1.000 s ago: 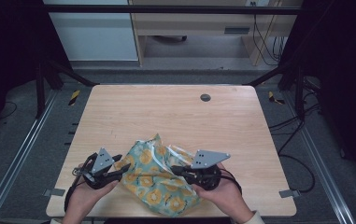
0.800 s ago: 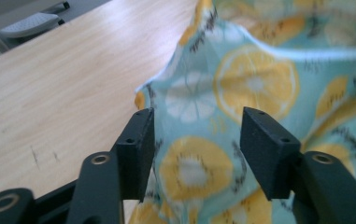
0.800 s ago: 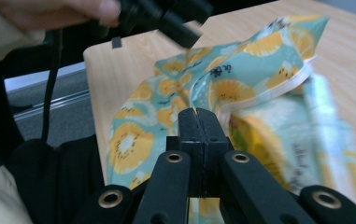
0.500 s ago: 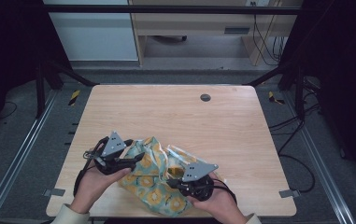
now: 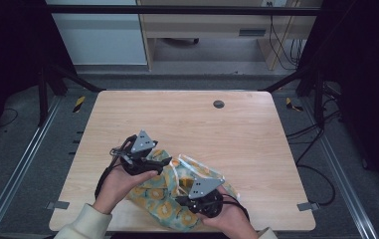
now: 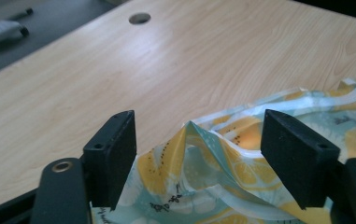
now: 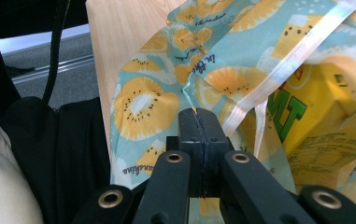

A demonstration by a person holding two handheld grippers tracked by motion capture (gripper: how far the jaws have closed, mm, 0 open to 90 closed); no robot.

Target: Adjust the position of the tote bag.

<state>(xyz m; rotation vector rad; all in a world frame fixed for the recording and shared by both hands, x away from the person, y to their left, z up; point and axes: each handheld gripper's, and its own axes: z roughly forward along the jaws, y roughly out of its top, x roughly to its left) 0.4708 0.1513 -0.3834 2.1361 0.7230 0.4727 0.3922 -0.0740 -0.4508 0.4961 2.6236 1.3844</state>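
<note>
left hand-held gripper released over fruit-print bag, jaws just opening; right hand-held gripper clenched on bag edge.

Teal bag, yellow fruit-slice print

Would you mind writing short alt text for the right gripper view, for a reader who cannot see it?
The right gripper has its two black jaws shut on the edge of a fruit-print bag, teal with yellow citrus slices and a pale ribbon trim. A yellow carton with green lettering lies inside the bag's open mouth, and the wooden table shows at the upper left.
</note>
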